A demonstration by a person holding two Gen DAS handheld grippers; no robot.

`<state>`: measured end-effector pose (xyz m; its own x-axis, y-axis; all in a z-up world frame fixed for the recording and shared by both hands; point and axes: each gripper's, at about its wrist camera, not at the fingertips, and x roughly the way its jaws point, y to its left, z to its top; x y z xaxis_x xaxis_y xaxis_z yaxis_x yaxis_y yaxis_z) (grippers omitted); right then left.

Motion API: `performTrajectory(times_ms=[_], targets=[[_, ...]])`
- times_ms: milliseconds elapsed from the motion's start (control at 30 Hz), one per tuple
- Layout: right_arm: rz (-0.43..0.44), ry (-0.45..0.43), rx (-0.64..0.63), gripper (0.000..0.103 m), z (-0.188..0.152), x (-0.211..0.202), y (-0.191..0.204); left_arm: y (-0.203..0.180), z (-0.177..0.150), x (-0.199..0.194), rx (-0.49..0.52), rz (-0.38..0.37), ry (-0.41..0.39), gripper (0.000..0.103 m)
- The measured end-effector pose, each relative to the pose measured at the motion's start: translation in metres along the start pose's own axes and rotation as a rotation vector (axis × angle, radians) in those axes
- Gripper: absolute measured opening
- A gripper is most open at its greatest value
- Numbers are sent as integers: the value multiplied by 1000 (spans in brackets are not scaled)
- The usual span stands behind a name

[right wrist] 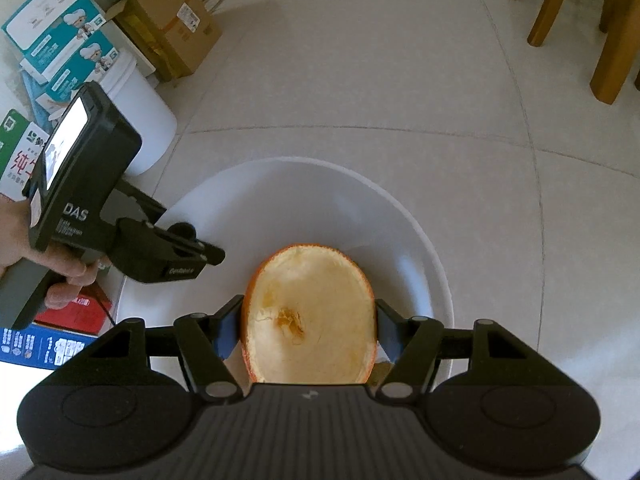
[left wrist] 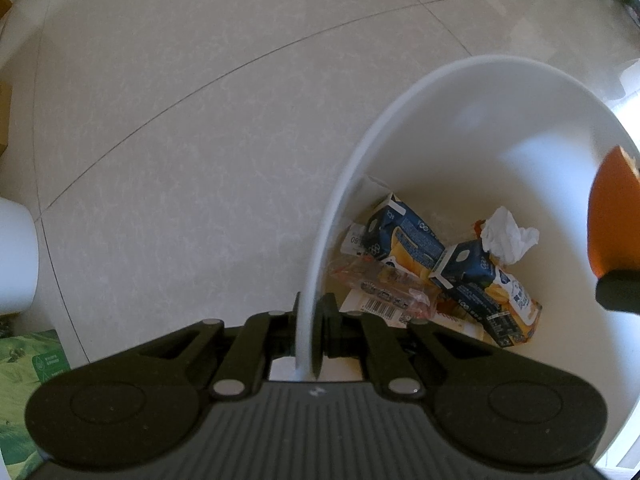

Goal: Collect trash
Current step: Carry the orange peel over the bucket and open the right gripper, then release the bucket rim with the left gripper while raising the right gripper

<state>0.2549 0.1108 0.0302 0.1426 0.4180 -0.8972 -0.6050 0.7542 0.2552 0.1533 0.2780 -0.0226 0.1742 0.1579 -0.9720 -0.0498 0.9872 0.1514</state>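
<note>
The white plastic bin (left wrist: 472, 92) stands on the pale tiled floor (left wrist: 180, 120) and serves as the reference for everything here. The left gripper (left wrist: 310, 332) is clamped on the bin's near rim, its narrow fingers pinching the thin wall from inside and outside. At the bottom of the bin lie two blue-and-yellow drink cartons (left wrist: 404, 236), a crumpled white tissue (left wrist: 508, 238) resting on the right-hand carton, a clear plastic wrapper (left wrist: 380, 282) and a barcoded paper label (left wrist: 380, 306).

The right gripper (right wrist: 308, 332) holds a hollowed orange peel half (right wrist: 310, 320) above the bin's opening, its fingers pressed against the peel's two sides, the pale pith facing the camera. In the left wrist view the same peel shows at the bin's right edge, orange skin outward.

Left of the bin, a hand (right wrist: 48, 264) grips the left gripper's handle. Beyond the bin's left side stand a white bucket (right wrist: 140, 120), cardboard boxes (right wrist: 172, 28) and printed cartons (right wrist: 60, 24); wooden chair legs (right wrist: 560, 12) rise far to the right.
</note>
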Motion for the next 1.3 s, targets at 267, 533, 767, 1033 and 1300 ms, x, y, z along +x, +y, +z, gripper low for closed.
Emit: performTrajectory(times_ms=[267,533,767,1033,1300], targets=[[26,-25,70,92,6,-4,-11,0,0,0,-2,-3,0,5],[14,-2,85,92,-3,-5,-18,0,-1,2,-5,2,0,5],[-3,-2,92,92,-9,-13,-21,-1,1,2,-16,9,6,6],[3,-9,112,92,-11,-16,-24,-4,1,-2,-16,-11,0,42],[17,-14,122,92,-12,-18,-23,-10,4,-21,5,0,-55,67]])
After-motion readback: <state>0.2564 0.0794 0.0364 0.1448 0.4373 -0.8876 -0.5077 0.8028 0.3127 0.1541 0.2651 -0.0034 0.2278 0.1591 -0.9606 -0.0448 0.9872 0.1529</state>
